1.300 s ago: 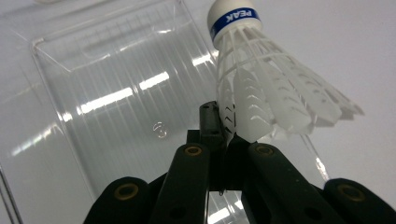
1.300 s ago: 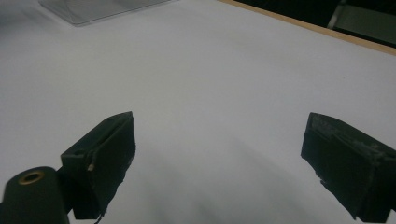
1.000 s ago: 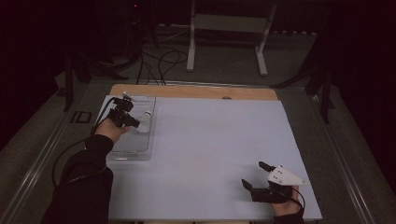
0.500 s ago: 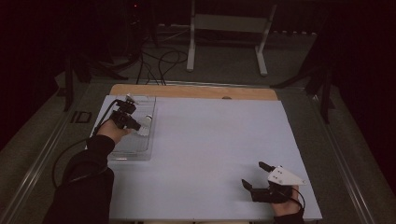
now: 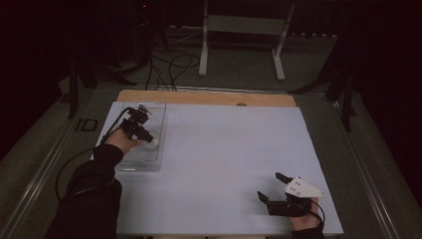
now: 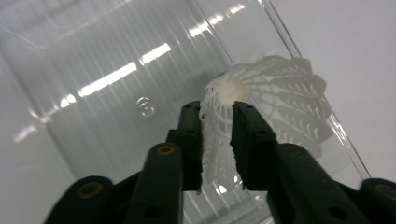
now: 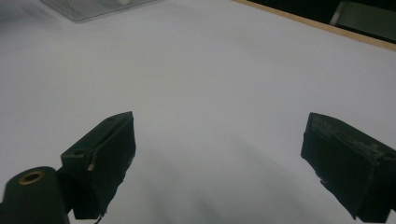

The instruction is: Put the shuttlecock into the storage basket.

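Both of my claws are on the table, and the one that has changed is the left gripper point(image 5: 144, 135). Its jaws have just been opening: a second ago they were pinched tight, and now they stand a little apart with the white shuttlecock point(image 6: 261, 100) between them. In the left gripper view the plastic skirt runs down through the gap between the two black pads point(image 6: 192, 135), and I cannot tell whether the pads press on it or merely flank it. The cork end points away from me, toward the clear wall of the tray.

That clear plastic tray point(image 5: 155, 115) lies along the left edge of the white table sheet point(image 5: 234, 159), and the shuttlecock sits inside it, low against the bottom and just beside the tray's right-hand wall. From the high view the shuttlecock point(image 5: 151, 142) shows as a small pale shape at my jaw tips, in the nearer half of the tray. My left hand point(image 5: 122, 141) has kept its place over the tray; compared with the earlier pictures, arm and claw sit where they did.

My right gripper point(image 5: 271, 186) rests near the front right corner of the sheet, well apart from the tray. Its jaws gape wide with nothing between them but bare white sheet, and it has not shifted since the earlier frames.
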A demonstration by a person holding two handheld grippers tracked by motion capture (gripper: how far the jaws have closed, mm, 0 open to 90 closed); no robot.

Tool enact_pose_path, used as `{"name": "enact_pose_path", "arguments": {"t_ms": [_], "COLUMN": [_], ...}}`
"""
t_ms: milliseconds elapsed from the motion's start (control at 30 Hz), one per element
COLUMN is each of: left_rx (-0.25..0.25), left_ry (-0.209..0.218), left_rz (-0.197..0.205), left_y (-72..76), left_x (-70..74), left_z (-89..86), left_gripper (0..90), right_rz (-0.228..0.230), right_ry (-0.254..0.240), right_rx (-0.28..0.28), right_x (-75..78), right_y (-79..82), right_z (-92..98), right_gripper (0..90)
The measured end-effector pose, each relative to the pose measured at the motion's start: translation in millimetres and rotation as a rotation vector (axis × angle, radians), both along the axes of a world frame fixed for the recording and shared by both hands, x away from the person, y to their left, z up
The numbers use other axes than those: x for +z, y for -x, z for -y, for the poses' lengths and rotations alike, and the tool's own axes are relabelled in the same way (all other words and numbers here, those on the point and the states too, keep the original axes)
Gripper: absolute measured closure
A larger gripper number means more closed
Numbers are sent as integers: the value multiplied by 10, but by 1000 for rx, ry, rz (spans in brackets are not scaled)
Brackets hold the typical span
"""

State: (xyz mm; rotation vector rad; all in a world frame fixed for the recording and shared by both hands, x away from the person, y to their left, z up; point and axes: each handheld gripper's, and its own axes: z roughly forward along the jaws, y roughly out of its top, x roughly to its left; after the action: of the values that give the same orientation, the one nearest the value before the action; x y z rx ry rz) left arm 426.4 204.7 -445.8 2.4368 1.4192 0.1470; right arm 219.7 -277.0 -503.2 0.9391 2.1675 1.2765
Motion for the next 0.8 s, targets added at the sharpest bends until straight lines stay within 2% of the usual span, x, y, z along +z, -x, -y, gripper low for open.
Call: {"name": "enact_pose_path", "arguments": {"t_ms": [67,133,200,233,333,367,400,433,533,600,800], "left_rx": [15,26,30,30,21,-2,-2,-2,-42,-66,-92], "left_ry": [-11,-6,-14,-26,-12,2,2,22,32,27,33], "left_rz": [28,39,45,62,77,72,72,75,71,74,76], "left_y": [10,22,30,50,83,97,97,108,138,156,183], "left_x": [59,119,145,201,275,295,295,330,358,369,377], "left_z": [-2,-1,9,31,68,74,74,89,143,180,258], "left_gripper": [600,515,392,336,195,150,76,76,5,4,2], "right_rz": [-2,-3,-4,-3,-3,-4,-4,-3,0,0,2], "right_ry": [-1,0,0,2,3,3,3,4,3,2,3], "right_rx": [-2,-2,-3,-2,-3,-4,-4,-4,-4,-4,-6], "right_x": [0,-1,-1,1,1,1,1,2,5,6,9], "right_y": [0,0,0,-1,-1,0,0,1,1,2,5], "right_z": [1,2,1,0,-1,-1,-1,-1,-3,-1,-2], "right_gripper": [102,102,102,102,102,102,102,102,102,102,102]}}
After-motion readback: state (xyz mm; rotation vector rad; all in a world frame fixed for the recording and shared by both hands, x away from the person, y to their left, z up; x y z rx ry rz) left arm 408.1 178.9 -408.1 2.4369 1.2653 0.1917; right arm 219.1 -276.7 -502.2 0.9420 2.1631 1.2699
